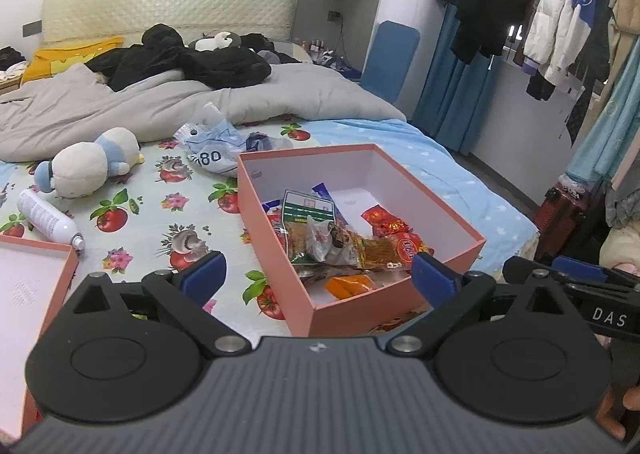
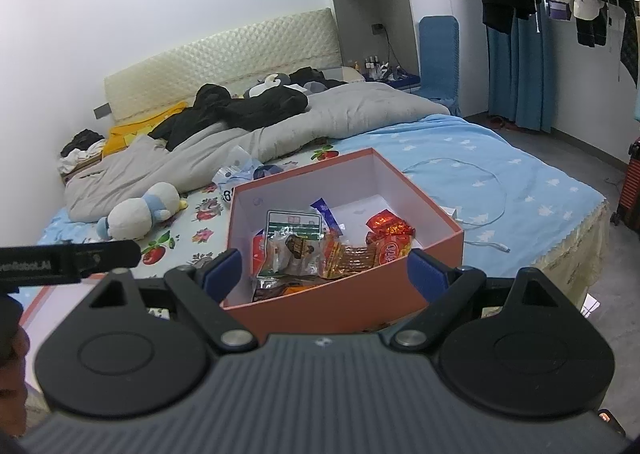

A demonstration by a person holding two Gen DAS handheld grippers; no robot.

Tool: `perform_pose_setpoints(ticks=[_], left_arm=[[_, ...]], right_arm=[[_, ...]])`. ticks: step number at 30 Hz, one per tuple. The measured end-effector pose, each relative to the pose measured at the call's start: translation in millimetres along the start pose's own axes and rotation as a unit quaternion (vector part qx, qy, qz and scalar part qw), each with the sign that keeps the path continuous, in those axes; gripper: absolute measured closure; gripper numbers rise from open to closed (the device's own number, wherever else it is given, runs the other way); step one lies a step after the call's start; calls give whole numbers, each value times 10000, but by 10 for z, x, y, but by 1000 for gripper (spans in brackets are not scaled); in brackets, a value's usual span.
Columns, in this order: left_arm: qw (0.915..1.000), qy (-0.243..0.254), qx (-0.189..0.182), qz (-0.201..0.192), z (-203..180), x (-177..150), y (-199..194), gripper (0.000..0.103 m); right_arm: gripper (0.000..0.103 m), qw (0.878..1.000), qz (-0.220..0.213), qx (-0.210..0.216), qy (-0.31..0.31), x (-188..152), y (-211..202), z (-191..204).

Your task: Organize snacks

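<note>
Showing both tongs poised at the near side of the open box (image 1: 400, 296), which sits on the bed (image 1: 460, 174) and holds the snacks (image 1: 344, 242) in a loose heap. Left tongs (image 1: 318, 274) and right tongs (image 2: 320, 268) each stand wide open and grip nothing; both hover just short of the box's near wall.

The packets look already gathered: a green-and-white bag (image 2: 294, 226) toward the box's far-left wall, red wrappers (image 2: 390, 232) toward its right wall, an orange packet (image 1: 348, 286) against the near wall. The step in hand is probably to close the box. The lid (image 1: 24, 282) lies left of the box, upside down, on the bed. To do this well, one pair of tongs would best pinch a lid edge squarely while the other steadies the box wall, since thin card may flex or slip. Any packet standing above the rim should be pressed down so the lid seats flat.

Around the box: a white spray can (image 1: 48, 220) just beyond the lid, a stuffed toy (image 1: 88, 162) farther left, a crumpled plastic bag (image 1: 212, 146) behind the box's far-left corner, a white cable (image 2: 480, 210) to its right. The spray can lies close to the lid and could get knocked.
</note>
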State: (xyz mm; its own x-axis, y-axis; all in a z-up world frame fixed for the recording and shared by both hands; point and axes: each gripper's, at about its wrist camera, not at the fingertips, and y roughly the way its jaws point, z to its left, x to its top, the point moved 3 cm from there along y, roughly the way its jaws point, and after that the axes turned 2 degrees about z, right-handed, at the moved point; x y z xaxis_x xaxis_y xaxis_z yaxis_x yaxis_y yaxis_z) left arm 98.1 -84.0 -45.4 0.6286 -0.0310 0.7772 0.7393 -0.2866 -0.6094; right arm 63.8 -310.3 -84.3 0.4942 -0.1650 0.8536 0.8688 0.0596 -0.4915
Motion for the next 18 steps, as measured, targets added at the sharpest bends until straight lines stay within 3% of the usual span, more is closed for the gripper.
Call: perform_pose_setpoints(ticks=[18], left_arm=[[9995, 155, 193, 216, -59, -8, 48, 2]], right_arm=[[12, 10000, 1, -7, 38, -8, 43, -14]])
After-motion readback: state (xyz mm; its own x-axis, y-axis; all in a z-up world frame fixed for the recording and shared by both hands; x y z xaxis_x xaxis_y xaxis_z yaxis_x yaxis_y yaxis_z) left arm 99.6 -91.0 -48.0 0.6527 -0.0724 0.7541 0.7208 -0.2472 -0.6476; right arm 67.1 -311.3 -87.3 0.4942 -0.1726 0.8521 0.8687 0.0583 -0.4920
